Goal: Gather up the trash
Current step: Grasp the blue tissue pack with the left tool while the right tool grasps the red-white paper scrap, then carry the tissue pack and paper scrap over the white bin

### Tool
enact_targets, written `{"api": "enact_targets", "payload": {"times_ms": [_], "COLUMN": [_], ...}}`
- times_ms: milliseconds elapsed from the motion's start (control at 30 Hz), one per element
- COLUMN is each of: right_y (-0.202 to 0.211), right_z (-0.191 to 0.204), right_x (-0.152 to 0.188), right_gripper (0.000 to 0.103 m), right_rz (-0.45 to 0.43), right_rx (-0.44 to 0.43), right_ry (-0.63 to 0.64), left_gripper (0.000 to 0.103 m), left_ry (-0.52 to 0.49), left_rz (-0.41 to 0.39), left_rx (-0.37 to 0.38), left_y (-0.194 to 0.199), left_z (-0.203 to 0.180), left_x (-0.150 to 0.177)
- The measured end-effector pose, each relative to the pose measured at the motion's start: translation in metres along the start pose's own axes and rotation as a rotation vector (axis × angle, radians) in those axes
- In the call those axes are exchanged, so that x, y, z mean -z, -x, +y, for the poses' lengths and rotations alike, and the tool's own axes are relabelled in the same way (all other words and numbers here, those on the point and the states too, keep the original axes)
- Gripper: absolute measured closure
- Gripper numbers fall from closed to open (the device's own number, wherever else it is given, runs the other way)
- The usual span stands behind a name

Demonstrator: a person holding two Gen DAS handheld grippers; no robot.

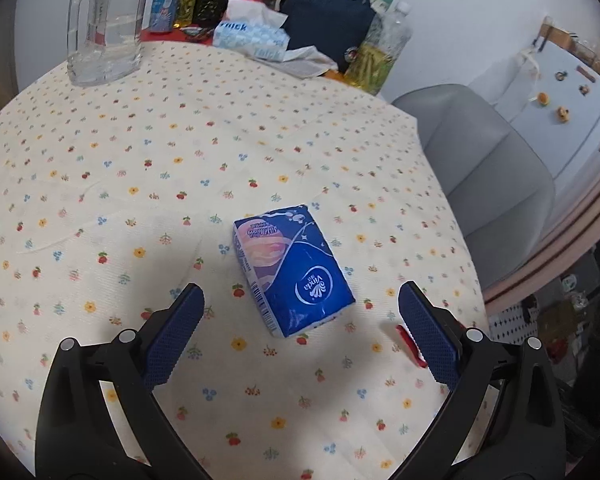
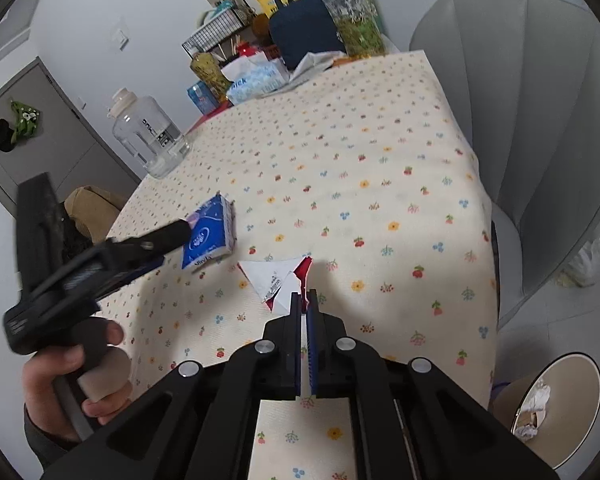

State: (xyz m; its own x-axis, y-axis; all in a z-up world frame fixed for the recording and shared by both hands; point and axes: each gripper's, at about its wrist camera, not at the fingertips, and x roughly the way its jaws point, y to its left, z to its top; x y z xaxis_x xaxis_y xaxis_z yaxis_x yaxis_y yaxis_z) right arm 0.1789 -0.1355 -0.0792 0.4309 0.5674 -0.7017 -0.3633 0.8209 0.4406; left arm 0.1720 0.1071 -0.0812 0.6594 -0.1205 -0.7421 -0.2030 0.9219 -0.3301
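Though it looks full and plump, the blue tissue pack [image 1: 292,272] on the left is probably light and soft, its glossy film likely slippery, so I judge the best hold is across its two long sides, where the filling will give a little without tearing. It lies flat on the flowered tablecloth [image 1: 140,140], between and just beyond the wide-open jaws of the left gripper [image 1: 300,312], which touch nothing. To its right, close to the table edge, lies the torn red-and-white wrapper [image 2: 276,280], a thin, creased scrap that should weigh almost nothing and bend at any pull. The right gripper [image 2: 305,300] is closed on the wrapper's near corner, and a pinch at an edge like this seems right for so limp a sheet. Further right and lower, beside the table, stands a beige bin [image 2: 556,404] with crumpled paper inside, the likely place for both.
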Motion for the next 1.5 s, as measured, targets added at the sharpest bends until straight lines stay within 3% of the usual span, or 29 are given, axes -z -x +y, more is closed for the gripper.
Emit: {"api": "enact_targets", "payload": {"times_ms": [300,367,433,467,533,600,767,1067,1500], "right_y": [0.026,0.03,0.032,0.032,0.035,0.038,0.052,0.084,0.133], "right_z": [-0.023,-0.025,-0.026,-0.026,-0.026,-0.027,-0.033,-0.058,-0.112], "right_x": [-0.005,-0.005,-0.004,-0.004,-0.003,-0.002,0.001,0.005,0.014], "right_gripper": [0.1,0.1,0.1,0.1,0.1,0.099,0.099,0.099,0.099], "right_rz": [-0.065,-0.075,-0.08,-0.081,-0.088,-0.095,-0.12,-0.179,-0.267], "right_rx": [0.029,0.032,0.03,0.03,0.031,0.032,0.043,0.08,0.154], "right_ry": [-0.054,-0.059,-0.064,-0.066,-0.067,-0.068,-0.078,-0.122,-0.219], "left_gripper": [0.007,0.012,0.027,0.044,0.063,0.072,0.076,0.076,0.076], "left_ry": [-0.051,-0.064,-0.084,-0.099,-0.099,-0.1,-0.085,-0.145,-0.285], "left_rz": [-0.015,-0.018,-0.021,-0.027,-0.025,-0.024,-0.039,-0.089,-0.071], "left_rx": [-0.153,-0.182,-0.214,-0.229,-0.231,-0.226,-0.158,-0.024,0.084], "left_y": [-0.02,-0.021,-0.023,-0.022,-0.018,-0.013,0.007,0.036,0.027], "left_z": [-0.015,-0.018,-0.022,-0.024,-0.022,-0.021,-0.024,-0.065,-0.144], "left_x": [0.002,0.002,0.002,0.002,0.002,0.003,0.01,0.015,0.033]}}
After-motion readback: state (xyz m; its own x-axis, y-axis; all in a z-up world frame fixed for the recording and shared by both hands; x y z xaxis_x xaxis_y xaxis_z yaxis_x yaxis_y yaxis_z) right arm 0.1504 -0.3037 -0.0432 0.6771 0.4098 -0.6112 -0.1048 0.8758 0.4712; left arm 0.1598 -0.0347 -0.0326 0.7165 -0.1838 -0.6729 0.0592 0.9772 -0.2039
